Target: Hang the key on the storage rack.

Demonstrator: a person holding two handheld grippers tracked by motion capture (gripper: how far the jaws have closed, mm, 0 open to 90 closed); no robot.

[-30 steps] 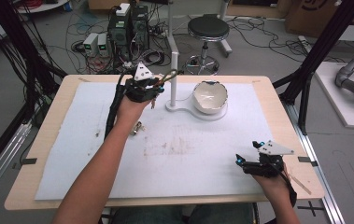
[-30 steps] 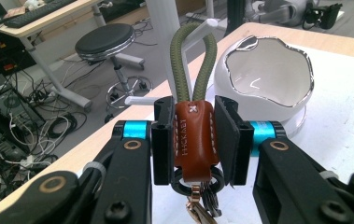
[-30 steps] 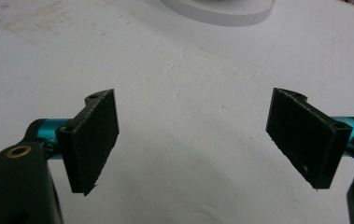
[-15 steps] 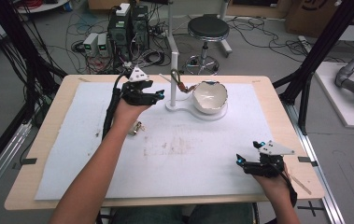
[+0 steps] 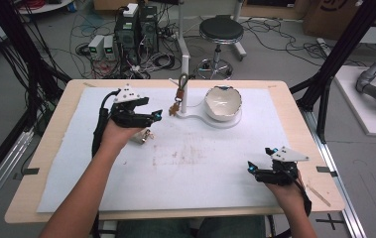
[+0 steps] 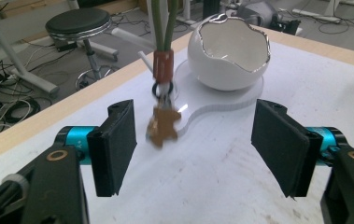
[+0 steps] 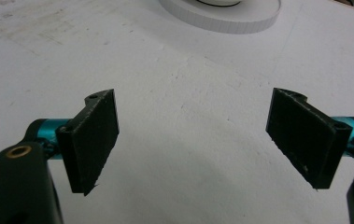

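Observation:
A key ring with a green cord loop, a red collar and a brown charm hangs from the post of a white stand. A white eggshell-shaped bowl sits on the same stand's base. My left gripper points at the charm from the left, a short way off. Its jaws have just been opening and hold nothing; the charm hangs beyond the pads. My right gripper rests open near the front right of the mat, with bare mat between its jaws.
A white mat covers most of the wooden table. A small shiny object lies on the mat just under my left hand. Behind the table stand a stool and computer boxes among cables on the floor.
The left gripper has drawn back from the stand, leftward and toward the person, and its jaws have gone from shut to open. The key ring stays hanging on the post. The right gripper kept still.

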